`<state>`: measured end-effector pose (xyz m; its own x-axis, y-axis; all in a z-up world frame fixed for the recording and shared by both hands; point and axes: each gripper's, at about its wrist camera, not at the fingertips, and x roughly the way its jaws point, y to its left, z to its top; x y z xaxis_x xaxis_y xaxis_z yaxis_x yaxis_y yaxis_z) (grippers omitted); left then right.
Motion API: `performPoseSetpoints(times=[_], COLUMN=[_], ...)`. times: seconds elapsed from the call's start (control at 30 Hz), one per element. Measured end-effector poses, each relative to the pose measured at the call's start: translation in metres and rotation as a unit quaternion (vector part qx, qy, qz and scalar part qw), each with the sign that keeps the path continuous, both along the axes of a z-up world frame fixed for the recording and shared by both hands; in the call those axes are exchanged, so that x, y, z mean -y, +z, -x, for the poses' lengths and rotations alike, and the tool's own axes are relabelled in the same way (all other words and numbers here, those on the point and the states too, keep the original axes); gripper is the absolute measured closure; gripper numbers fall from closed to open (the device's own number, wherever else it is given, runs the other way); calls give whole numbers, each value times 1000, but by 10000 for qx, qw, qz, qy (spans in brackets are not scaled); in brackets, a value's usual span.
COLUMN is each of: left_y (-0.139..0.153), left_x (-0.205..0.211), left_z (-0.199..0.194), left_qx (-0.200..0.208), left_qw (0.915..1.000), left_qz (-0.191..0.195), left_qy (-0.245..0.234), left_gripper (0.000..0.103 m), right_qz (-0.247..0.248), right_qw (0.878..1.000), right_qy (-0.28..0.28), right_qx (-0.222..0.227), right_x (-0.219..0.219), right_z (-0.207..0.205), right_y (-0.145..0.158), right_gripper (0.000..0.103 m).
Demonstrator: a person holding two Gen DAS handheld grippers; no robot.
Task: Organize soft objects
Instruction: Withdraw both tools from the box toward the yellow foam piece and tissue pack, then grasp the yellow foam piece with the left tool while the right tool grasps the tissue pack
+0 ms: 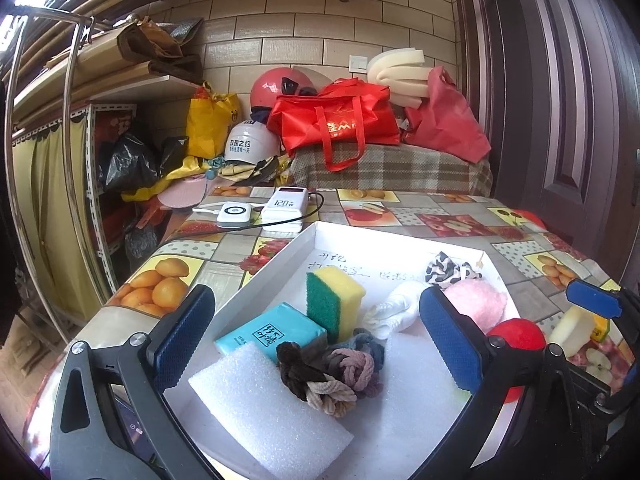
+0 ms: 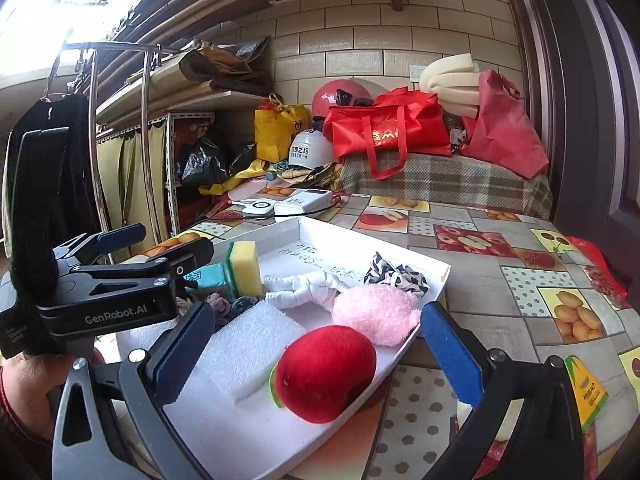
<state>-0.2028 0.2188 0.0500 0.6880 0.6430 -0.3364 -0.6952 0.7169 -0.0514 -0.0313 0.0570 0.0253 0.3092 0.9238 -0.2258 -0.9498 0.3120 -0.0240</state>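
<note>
On the tabletop [image 2: 472,320], covered by a fruit-print oilcloth, sits a shallow white tray [image 1: 276,256] with handwriting on its floor; behind the far edge a tiled wall, a plaid-covered bench with red bags [image 1: 340,120], two helmets, and a dark door at right. Two white power banks [image 1: 284,210] lie beyond the tray's far-left corner. Tray contents: white foam block [image 1: 264,400] at the near edge, long axis running from near-right toward far-left; teal tissue pack [image 1: 272,332] just behind it; yellow-green sponge [image 1: 334,300] standing on edge, green face toward the left; cluster of hair ties [image 1: 332,372] touching the foam block and the pack; white jointed figure [image 2: 308,286] lying flat, long axis roughly across the tray; black-and-white patterned scrunchie [image 2: 396,274] near the far-right corner; pink fluffy ball [image 2: 376,318] against the right wall; red plush apple [image 2: 326,372] at the near-right rim, touching the foam block. Left gripper [image 1: 316,332] hovers over the tray, fingers spread wide, holding nothing. Right gripper [image 2: 316,344] likewise spread wide, empty, the apple between its fingers in view. Yellow tag [image 2: 586,392] lies on the cloth right of the tray.
</note>
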Motion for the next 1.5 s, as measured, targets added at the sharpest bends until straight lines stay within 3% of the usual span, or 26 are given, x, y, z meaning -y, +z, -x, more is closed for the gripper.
performPoseSetpoints(times=[0.2, 0.37, 0.5, 0.73, 0.9, 1.1, 1.5], left_y=[-1, 0, 0, -5, -9, -13, -14], left_x=[17, 52, 86, 139, 156, 153, 147], left_z=[-6, -19, -38, -89, -118, -123, -124], left_qx=[-75, -197, -357, -837, -1120, -1227, -1229], left_qw=[9995, 9951, 9858, 9635, 9560, 9565, 9581], left_qz=[-55, -224, -301, -213, -122, -41, 86], left_qy=[-313, -939, -1611, -2534, -2707, -2646, -2587], left_gripper=[0, 0, 0, 0, 0, 0, 0], right_qz=[30, -225, -348, 319, 188, 433, 716], right_qw=[9995, 9960, 9890, 9699, 9692, 9772, 9813], right_qy=[-156, -644, -1270, -2021, -2134, -2014, -1661], right_qx=[-291, -576, -676, -1319, -1213, -506, -663], right_x=[20, 53, 93, 145, 158, 147, 135], right_z=[-14, -45, -88, -180, -177, -155, -161], right_y=[-3, -3, -3, -19, -17, -16, -20], right_gripper=[0, 0, 0, 0, 0, 0, 0])
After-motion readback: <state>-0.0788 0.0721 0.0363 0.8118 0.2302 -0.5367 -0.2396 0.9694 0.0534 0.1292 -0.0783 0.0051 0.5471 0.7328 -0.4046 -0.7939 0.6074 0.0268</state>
